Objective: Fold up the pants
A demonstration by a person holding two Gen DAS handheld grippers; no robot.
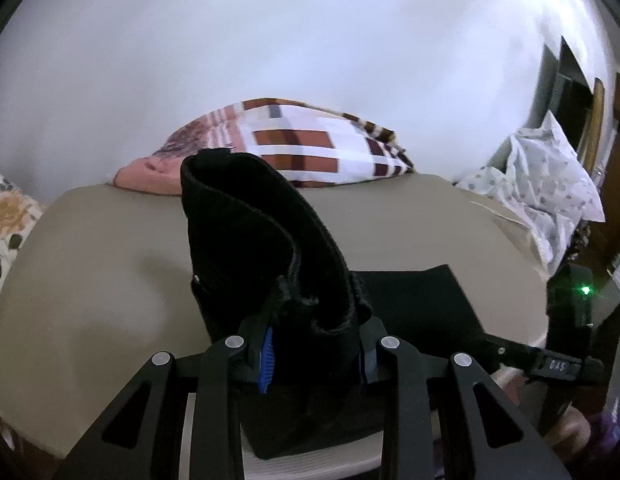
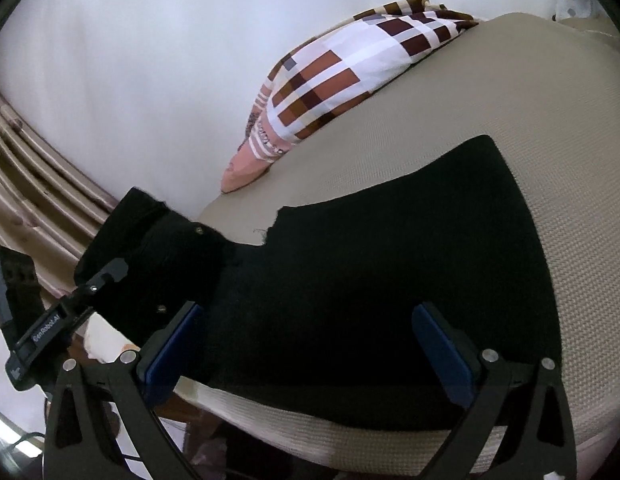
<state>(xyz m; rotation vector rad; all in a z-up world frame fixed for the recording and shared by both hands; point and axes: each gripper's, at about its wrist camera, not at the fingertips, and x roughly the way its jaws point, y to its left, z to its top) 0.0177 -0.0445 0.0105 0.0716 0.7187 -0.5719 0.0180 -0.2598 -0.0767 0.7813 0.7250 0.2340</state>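
Left gripper (image 1: 315,354): jaws pinching a lifted waistband end of the black fabric pants (image 2: 389,280), raised off the bed's near edge. Right gripper (image 2: 310,350): jaws spread wide, empty, over the flat part. Pants run along the near edge of the beige textured mattress (image 2: 529,100); right gripper nearer the flat end. Checked brown-and-white pillow (image 2: 349,76) at the far edge.
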